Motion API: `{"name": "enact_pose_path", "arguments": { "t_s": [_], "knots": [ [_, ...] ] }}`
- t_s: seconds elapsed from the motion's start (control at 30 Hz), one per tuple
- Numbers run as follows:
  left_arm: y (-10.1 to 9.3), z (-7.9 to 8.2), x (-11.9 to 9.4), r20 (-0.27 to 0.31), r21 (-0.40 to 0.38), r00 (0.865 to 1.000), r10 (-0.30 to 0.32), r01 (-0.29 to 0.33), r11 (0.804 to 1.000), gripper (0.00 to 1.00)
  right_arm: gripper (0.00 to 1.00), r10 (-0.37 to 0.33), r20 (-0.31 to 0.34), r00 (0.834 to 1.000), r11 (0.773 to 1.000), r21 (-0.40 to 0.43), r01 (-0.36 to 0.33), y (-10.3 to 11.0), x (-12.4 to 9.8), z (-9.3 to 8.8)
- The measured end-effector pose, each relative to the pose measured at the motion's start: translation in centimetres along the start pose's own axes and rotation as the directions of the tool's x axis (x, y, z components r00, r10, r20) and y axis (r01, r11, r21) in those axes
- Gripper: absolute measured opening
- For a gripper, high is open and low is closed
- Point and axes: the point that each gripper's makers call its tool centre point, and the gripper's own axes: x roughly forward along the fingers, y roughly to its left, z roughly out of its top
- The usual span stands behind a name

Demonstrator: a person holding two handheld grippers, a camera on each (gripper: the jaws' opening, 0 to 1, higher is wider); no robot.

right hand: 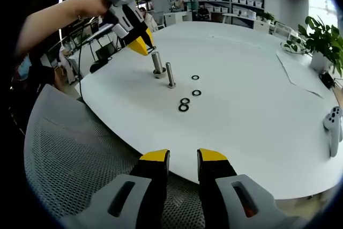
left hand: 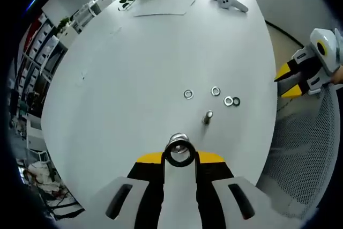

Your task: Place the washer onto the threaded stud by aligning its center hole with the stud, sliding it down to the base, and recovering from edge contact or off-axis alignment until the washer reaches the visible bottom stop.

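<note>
Left gripper view: our left gripper (left hand: pixel 179 156) jaws hold a stud (left hand: pixel 179 150); the right gripper (right hand: pixel 182 156) hangs narrowly parted. Each washer (left hand: pixel 188 94) (thin, stiff, slippery) wants an edge pinch off the desk (left hand: pixel 134 68).

Bright, even light falls from ceiling strips overhead, and the white bench (left hand: pixel 134 68) glares almost blank at its far end. Shadows under the small parts are faint and short. Straight edges bow hard toward the borders, and the distant shelves (right hand: pixel 236 1) go soft.
</note>
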Motion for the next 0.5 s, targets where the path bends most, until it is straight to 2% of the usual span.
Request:
{"name": "enact_pose_path", "arguments": {
  "t_s": [0.33, 0.5],
  "knots": [
    [0.5, 0.3, 1.1, -0.022, 0.040, 1.000, 0.008, -0.007, 0.999, 0.19, 0.23, 0.000, 0.002, 1.000, 1.000, -0.001, 0.000, 0.0, 0.0, 0.0],
    [0.6, 0.2, 1.5, -0.030, 0.033, 1.000, -0.001, 0.002, 0.999, 0.19, 0.23, 0.001, 0.004, 1.000, 1.000, 0.000, -0.001, 0.0, 0.0, 0.0]
  ]
}}
